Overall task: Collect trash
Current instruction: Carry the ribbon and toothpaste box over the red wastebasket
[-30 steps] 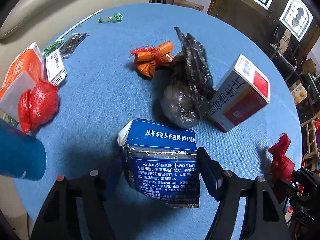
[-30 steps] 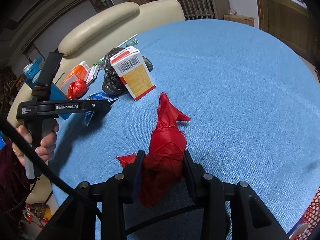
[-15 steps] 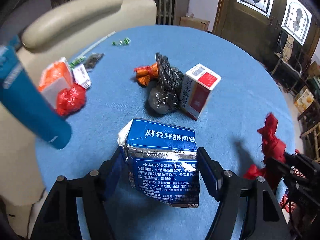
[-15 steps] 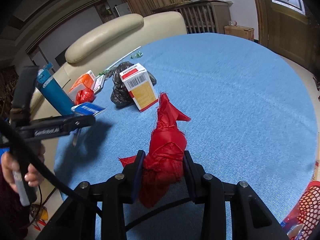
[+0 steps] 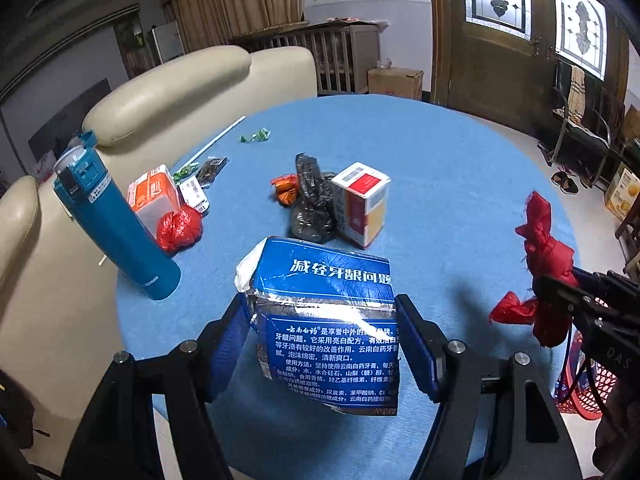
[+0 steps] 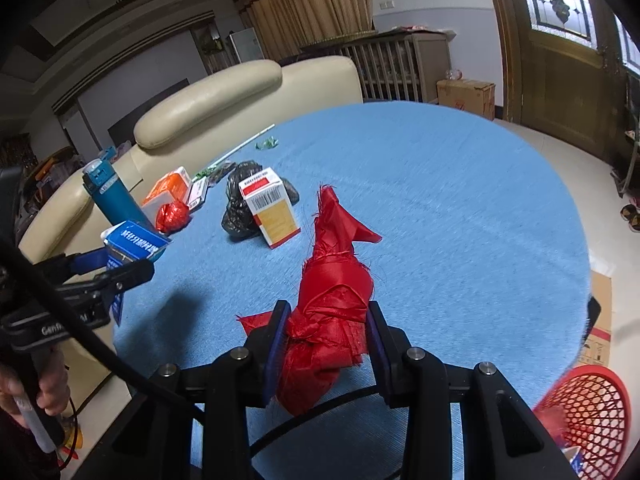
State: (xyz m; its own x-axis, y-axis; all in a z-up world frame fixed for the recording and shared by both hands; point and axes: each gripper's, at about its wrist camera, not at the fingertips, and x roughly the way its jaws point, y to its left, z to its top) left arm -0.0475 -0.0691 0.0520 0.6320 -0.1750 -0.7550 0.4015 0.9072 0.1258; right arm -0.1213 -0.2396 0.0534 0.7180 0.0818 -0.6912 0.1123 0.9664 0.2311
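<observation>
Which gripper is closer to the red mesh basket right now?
Right. The right gripper, holding red cloth, is just beside the basket; the left gripper is across, near the teal bottle.

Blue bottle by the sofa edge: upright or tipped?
Upright. The blue bottle stands on its base on the table, cap on top; its lean is lens distortion.

I see a plain light-blue table [image 6: 460, 216]. My black hand-held grippers have blue pads: one holds a blue carton [image 5: 328, 328] with white print and a silver band, the other a red cloth bundle [image 6: 332, 312]. A red mesh basket [image 6: 592, 412] sits past the table's edge.
</observation>
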